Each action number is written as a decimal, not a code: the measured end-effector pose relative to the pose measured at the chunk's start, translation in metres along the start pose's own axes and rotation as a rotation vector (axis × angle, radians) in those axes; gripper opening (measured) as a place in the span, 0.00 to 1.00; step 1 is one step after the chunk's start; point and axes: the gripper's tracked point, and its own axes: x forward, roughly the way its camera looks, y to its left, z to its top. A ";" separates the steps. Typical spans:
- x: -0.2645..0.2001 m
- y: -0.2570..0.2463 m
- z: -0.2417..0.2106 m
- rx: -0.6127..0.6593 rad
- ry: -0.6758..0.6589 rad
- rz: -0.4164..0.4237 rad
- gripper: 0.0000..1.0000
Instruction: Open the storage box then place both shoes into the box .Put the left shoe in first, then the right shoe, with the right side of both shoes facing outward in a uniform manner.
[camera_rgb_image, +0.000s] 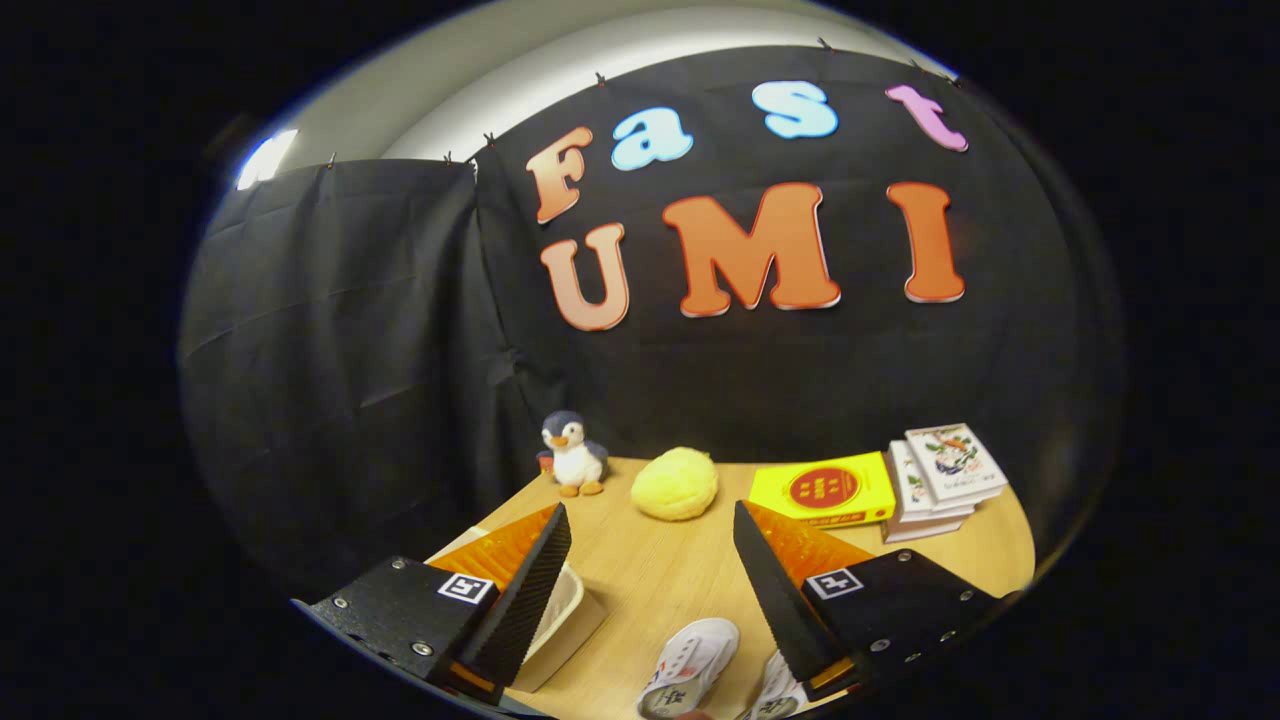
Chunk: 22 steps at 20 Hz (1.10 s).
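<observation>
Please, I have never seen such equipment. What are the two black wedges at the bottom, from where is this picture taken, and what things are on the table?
The camera rides on a hand-held gripper and looks forward along it. The black wedges are its two fingers, standing apart and holding nothing. On the wooden table lie two white shoes, between the fingers and close to the camera. A cream storage box sits partly behind one finger. Farther off are a toy penguin, a yellow fluffy ball, a yellow box and stacked books.

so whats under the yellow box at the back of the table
The yellow box lies flat on the wooden table, beside the stacked books. Whatever may lie beneath it is covered. The gripper is open, well short of it.
</observation>
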 end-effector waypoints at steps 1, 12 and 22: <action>0.007 0.009 -0.014 0.027 0.052 0.032 0.98; 0.039 0.094 -0.140 0.330 0.503 0.322 0.94; 0.071 0.120 -0.212 0.574 0.710 0.415 0.94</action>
